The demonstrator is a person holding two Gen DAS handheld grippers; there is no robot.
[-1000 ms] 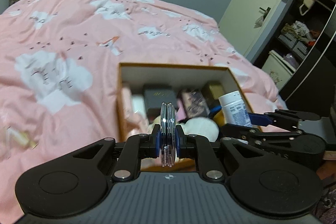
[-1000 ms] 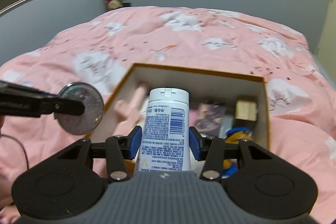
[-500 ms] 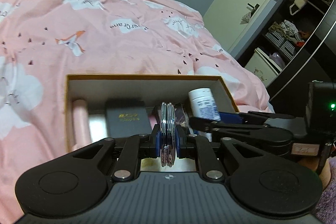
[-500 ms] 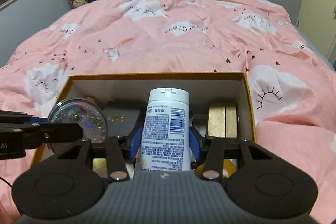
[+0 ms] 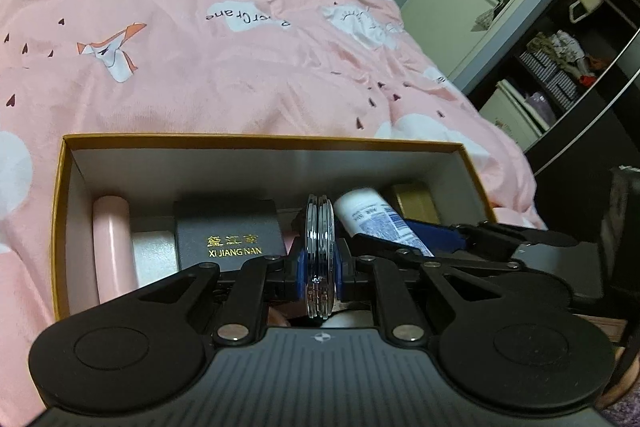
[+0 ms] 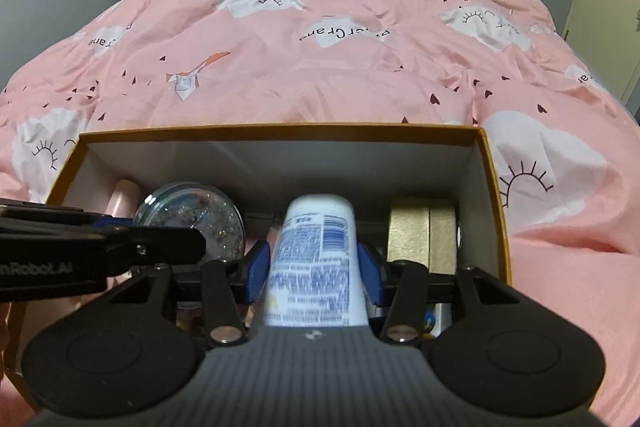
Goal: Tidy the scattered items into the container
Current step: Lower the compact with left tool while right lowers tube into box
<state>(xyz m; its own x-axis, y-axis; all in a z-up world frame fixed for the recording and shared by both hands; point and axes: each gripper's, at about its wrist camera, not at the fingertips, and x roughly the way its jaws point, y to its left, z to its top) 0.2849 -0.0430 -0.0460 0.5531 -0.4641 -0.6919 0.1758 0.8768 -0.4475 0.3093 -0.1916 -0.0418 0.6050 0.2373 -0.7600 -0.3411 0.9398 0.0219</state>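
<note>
An open cardboard box with orange rim lies on the pink bed. My left gripper is shut on a round clear glitter compact, held on edge inside the box; it shows as a disc in the right wrist view. My right gripper is shut on a white tube with blue print, lowered into the box beside the compact; it also shows in the left wrist view.
Inside the box lie a pink cylinder, a silver case, a black box with gold lettering and a gold box. Pink duvet surrounds the box. Dark shelves stand at right.
Both grippers have moved forward and down into the box with their items. The tube has tipped forward and now looks blurred.
</note>
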